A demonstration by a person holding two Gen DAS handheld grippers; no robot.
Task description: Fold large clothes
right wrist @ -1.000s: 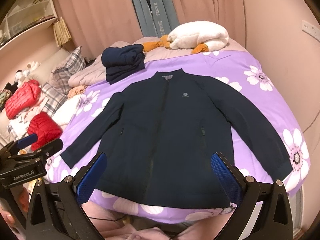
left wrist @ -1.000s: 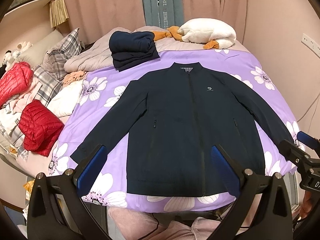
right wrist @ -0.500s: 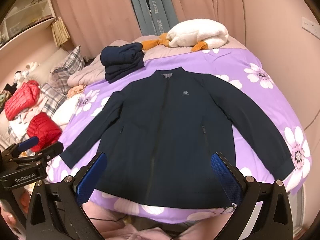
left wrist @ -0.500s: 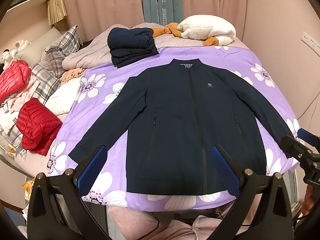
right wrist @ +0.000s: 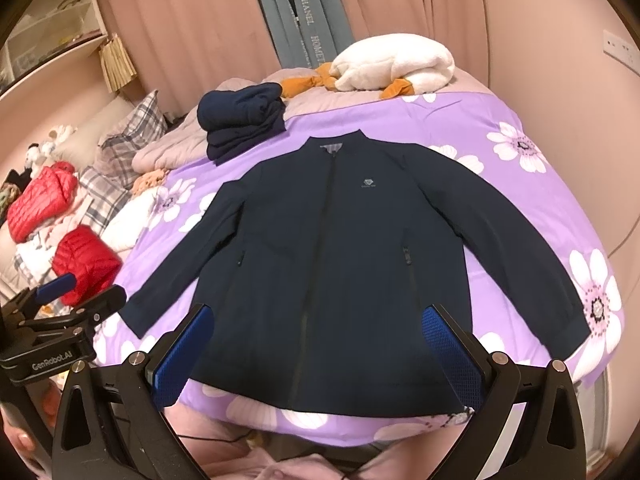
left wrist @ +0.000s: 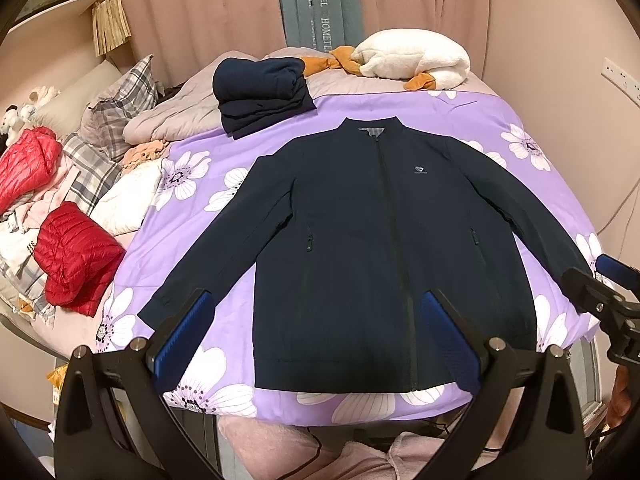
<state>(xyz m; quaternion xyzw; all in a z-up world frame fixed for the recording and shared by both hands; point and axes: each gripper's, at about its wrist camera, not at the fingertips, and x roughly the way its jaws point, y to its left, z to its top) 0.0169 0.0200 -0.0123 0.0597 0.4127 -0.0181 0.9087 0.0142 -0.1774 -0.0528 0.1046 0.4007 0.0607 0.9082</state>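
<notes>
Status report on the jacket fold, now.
Left gripper and right gripper both open, empty, held above the near hem. Navy jacket flat, zipped, sleeves spread on the purple sheet. Folded navy stack beyond the collar, apart.

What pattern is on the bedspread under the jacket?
Purple bedspread with large white flowers; clearest in the left wrist view.

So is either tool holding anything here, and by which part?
Nothing. Left tool and right tool hang open above the flat dark navy zip-up jacket.
</notes>
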